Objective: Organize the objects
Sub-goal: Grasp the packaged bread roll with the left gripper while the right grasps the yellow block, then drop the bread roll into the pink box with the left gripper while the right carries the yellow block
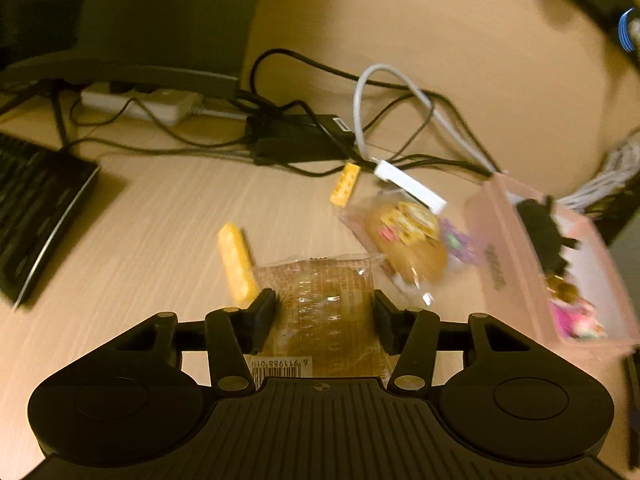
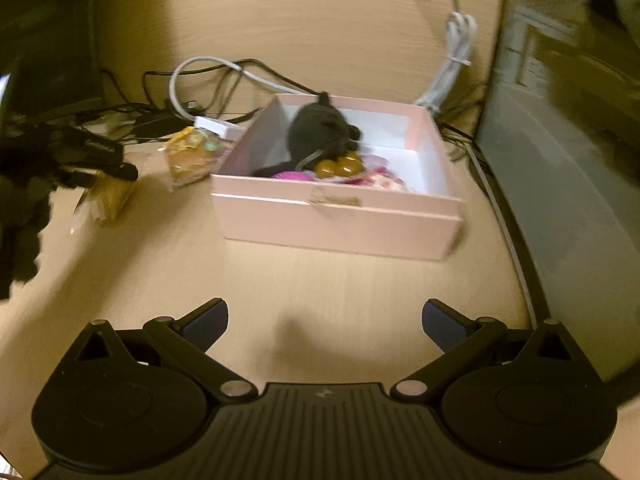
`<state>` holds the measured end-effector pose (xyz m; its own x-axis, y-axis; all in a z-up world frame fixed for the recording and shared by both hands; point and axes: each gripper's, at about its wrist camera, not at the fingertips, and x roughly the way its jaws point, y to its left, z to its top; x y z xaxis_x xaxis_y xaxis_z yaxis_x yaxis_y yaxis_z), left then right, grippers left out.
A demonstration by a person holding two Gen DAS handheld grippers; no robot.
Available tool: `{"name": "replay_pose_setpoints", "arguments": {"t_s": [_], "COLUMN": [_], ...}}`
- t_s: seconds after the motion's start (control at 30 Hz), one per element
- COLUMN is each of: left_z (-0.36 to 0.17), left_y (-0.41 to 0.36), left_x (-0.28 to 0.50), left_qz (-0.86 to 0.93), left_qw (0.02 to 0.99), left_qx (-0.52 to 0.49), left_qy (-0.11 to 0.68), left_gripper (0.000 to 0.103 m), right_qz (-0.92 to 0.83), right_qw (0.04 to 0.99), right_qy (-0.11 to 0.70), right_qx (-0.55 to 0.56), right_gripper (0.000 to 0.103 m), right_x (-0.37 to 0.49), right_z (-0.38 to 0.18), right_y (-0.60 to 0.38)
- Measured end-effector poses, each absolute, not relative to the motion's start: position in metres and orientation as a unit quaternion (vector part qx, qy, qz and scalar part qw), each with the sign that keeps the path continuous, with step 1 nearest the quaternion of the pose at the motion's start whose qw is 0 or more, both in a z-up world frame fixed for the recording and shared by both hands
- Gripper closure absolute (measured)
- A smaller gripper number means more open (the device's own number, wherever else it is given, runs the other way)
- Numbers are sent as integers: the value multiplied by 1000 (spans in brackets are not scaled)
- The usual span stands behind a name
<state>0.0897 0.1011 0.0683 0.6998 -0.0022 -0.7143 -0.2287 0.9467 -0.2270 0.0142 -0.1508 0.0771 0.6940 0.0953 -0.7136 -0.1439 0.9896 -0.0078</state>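
Note:
My left gripper (image 1: pixel 324 305) has its fingers against both sides of a clear-wrapped brown cake (image 1: pixel 324 280) that lies on the wooden desk; the right wrist view shows the same cake (image 2: pixel 109 197) under that gripper. A second wrapped round pastry (image 1: pixel 408 240) lies just beyond it, beside the pink box (image 1: pixel 508 264). The pink box (image 2: pixel 336 220) holds a black plush toy (image 2: pixel 316 132), two shiny brown pieces (image 2: pixel 339 167) and pink items. My right gripper (image 2: pixel 325 322) hangs open over bare desk in front of the box, with nothing between its fingers.
Two yellow blocks (image 1: pixel 238 264) (image 1: pixel 345 184) lie on the desk. A white adapter (image 1: pixel 410 186) and tangled cables (image 1: pixel 304 136) sit behind the snacks. A black keyboard (image 1: pixel 36 208) is at the left, a monitor stand (image 1: pixel 120 72) behind it, and a dark panel (image 2: pixel 560 160) right of the box.

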Motion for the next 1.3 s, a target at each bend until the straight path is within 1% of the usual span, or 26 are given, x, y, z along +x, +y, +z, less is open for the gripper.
{"name": "replay_pose_setpoints", "arguments": {"t_s": [0.13, 0.3, 0.47, 0.53, 0.57, 0.6, 0.67, 0.73, 0.8, 0.83, 0.9, 0.93, 0.97, 1.0, 1.03, 1.07, 1.2, 1.3], "left_z": [80, 87, 87, 88, 90, 91, 92, 94, 96, 97, 97, 96, 96, 95, 95, 95, 94, 92], "left_y": [113, 149, 180, 189, 192, 195, 196, 199, 202, 203, 204, 205, 205, 205, 205, 205, 194, 180], "left_x": [49, 9, -24, -36, -41, -47, -54, -59, -66, -68, -69, -69, -69, -68, -67, -65, -52, -42], "left_qz": [46, 87, 129, 141, 144, 146, 147, 145, 148, 151, 154, 154, 154, 153, 152, 149, 124, 94], "left_qw": [912, 906, 897, 895, 895, 895, 893, 892, 893, 893, 891, 891, 890, 890, 890, 890, 895, 899], "left_qx": [-151, -179, -206, -217, -221, -224, -226, -228, -227, -229, -231, -229, -227, -225, -225, -224, -215, -205], "left_qy": [377, 374, 369, 364, 360, 358, 359, 362, 358, 357, 359, 361, 363, 365, 366, 367, 371, 376], "left_gripper": [48, 48, 48, 48, 48, 48, 48, 48, 48, 48, 48, 48, 48, 48, 48, 48, 48, 48], "right_qz": [108, 180, 243, 261, 268, 275, 282, 285, 285, 284, 282, 283, 283, 283, 285, 290, 292, 293], "right_qw": [918, 911, 900, 895, 892, 889, 882, 878, 873, 872, 867, 863, 863, 863, 862, 859, 865, 866], "right_qy": [378, 363, 357, 355, 357, 360, 369, 373, 377, 379, 390, 399, 401, 399, 400, 404, 379, 377], "right_qx": [-53, -74, -67, -64, -67, -70, -77, -95, -119, -126, -129, -125, -123, -123, -124, -123, -148, -148], "right_gripper": [0, 0, 0, 6, 13, 17, 19, 24, 33, 36, 49, 53, 60, 69, 73, 88, 87, 87], "right_x": [32, 62, 101, 118, 124, 132, 146, 155, 163, 165, 172, 175, 175, 174, 173, 170, 145, 124], "right_z": [77, 84, 83, 82, 80, 77, 70, 63, 54, 50, 44, 41, 40, 40, 41, 42, 53, 62], "right_y": [-121, -66, 4, 32, 46, 59, 82, 98, 114, 117, 123, 125, 126, 126, 125, 123, 105, 81]}}
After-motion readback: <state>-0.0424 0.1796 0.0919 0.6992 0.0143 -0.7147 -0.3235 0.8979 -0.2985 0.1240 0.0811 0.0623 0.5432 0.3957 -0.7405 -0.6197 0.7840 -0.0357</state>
